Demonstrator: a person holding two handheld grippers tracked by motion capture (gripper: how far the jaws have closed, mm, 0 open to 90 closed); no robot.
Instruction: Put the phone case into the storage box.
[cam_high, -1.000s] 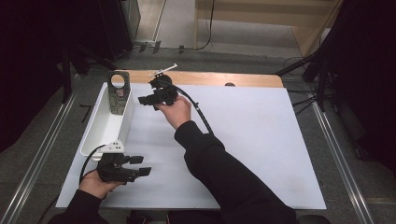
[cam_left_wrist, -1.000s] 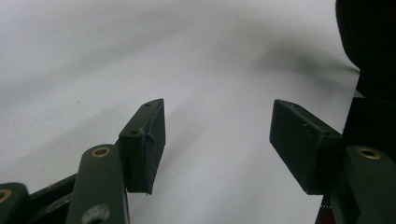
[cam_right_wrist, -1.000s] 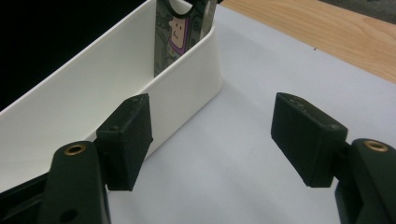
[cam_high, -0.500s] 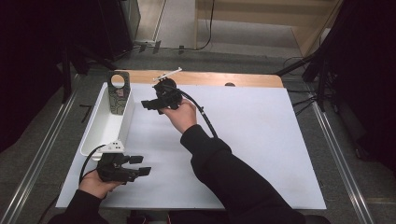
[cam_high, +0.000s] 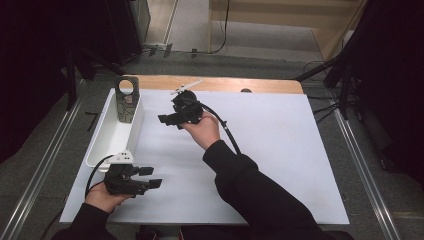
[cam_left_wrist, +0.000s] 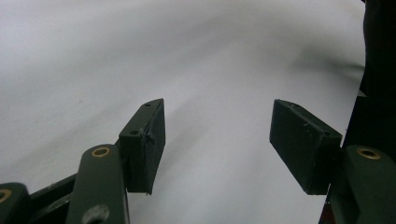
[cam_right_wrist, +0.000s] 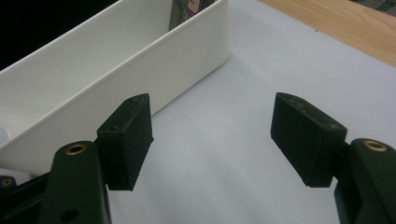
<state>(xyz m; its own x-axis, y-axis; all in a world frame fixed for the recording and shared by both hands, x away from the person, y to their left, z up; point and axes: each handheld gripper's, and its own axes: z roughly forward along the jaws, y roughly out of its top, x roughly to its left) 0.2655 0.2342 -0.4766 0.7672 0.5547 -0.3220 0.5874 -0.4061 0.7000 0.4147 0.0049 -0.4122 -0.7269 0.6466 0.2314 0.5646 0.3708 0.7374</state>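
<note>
A long white tray (cam_high: 107, 142) lies along the left side of the white table cover. At its far end stands a patterned flat piece with a round hole (cam_high: 126, 100). My right gripper (cam_high: 167, 121) hovers over the sheet just right of the tray, jaws pointing at it, open and empty. In the right gripper view, the right gripper (cam_right_wrist: 212, 135) faces the tray's side wall (cam_right_wrist: 140, 60), with the patterned piece (cam_right_wrist: 187, 9) at the top. My left gripper (cam_high: 152, 177) rests low near the front left corner, open. In the left gripper view, the left gripper (cam_left_wrist: 219, 140) has bare white sheet between its jaws.
The white sheet (cam_high: 280, 150) covers most of the table, with a strip of bare wood (cam_high: 225, 84) along the far edge. A thin white stick (cam_high: 186, 86) and a small dark spot (cam_high: 245, 90) lie there. Metal rails run down both sides of the table.
My right gripper has drifted a little to the right and nearer, away from the tray's far end. The left gripper has stayed put.
</note>
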